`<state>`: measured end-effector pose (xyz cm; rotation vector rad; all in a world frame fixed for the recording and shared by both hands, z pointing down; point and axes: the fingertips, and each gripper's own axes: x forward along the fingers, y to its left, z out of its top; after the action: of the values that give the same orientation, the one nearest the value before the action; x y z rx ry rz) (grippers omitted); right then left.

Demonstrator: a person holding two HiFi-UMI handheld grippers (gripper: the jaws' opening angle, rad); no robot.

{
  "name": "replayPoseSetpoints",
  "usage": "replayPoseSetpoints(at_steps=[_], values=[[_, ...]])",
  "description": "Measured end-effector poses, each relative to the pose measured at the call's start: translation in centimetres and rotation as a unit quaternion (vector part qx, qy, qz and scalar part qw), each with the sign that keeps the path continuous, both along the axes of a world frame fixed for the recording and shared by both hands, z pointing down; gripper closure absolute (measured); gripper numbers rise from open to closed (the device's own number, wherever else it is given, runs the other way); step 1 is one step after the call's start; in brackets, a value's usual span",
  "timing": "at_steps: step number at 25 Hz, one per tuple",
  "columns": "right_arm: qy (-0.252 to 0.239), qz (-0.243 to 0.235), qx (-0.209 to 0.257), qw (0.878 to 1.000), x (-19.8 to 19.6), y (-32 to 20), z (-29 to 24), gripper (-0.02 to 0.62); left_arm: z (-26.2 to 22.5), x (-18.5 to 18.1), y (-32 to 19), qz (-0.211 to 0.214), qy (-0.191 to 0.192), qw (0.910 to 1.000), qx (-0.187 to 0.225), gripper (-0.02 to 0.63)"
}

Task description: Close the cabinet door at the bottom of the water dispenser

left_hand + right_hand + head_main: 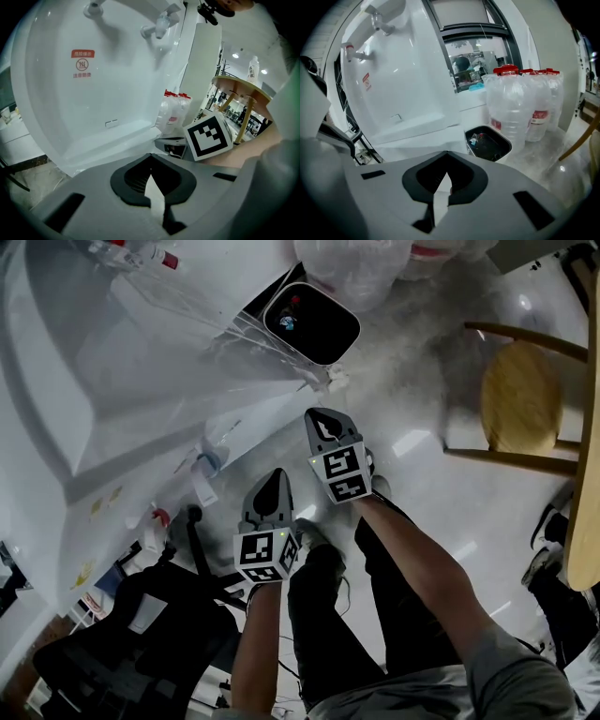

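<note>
The white water dispenser (112, 362) fills the left of the head view, and its front with a red label (82, 60) and taps faces the left gripper view. A white panel at its foot (258, 423) looks like the cabinet door; how far it stands open I cannot tell. My left gripper (275, 478) hovers just short of that panel, jaws together and empty. My right gripper (323, 418) is a little farther forward and to the right, also shut on nothing. Both gripper views show the lower white front (412, 133) close ahead.
A white bin with a black inside (311, 322) stands right of the dispenser, with several big water bottles (520, 103) behind it. A wooden chair (521, 399) is at the right, a black office chair (141, 634) at the lower left. The person's legs are below the grippers.
</note>
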<state>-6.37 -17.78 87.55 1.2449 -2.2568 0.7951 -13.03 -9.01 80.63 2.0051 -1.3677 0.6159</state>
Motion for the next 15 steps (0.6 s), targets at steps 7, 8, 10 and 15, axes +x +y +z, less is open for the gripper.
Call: replayPoseSetpoints(at_steps=[7, 8, 10, 15], values=[[-0.006, -0.015, 0.022, 1.000, -1.5, -3.1, -0.1, 0.588, 0.7, -0.3, -0.4, -0.006, -0.002, 0.9999, 0.008, 0.598], [-0.005, -0.016, 0.025, 1.000, -1.6, -3.2, -0.1, 0.588, 0.8, -0.3, -0.5, -0.006, -0.003, 0.9999, 0.009, 0.598], [-0.005, -0.015, 0.031, 0.999, -1.7, -3.2, -0.1, 0.588, 1.0, -0.4, -0.6, -0.005, -0.003, 0.9999, 0.009, 0.598], [-0.002, -0.018, 0.037, 0.999, -1.6, -3.2, -0.2, 0.588, 1.0, -0.5, -0.8, -0.005, -0.001, 0.9999, 0.010, 0.598]])
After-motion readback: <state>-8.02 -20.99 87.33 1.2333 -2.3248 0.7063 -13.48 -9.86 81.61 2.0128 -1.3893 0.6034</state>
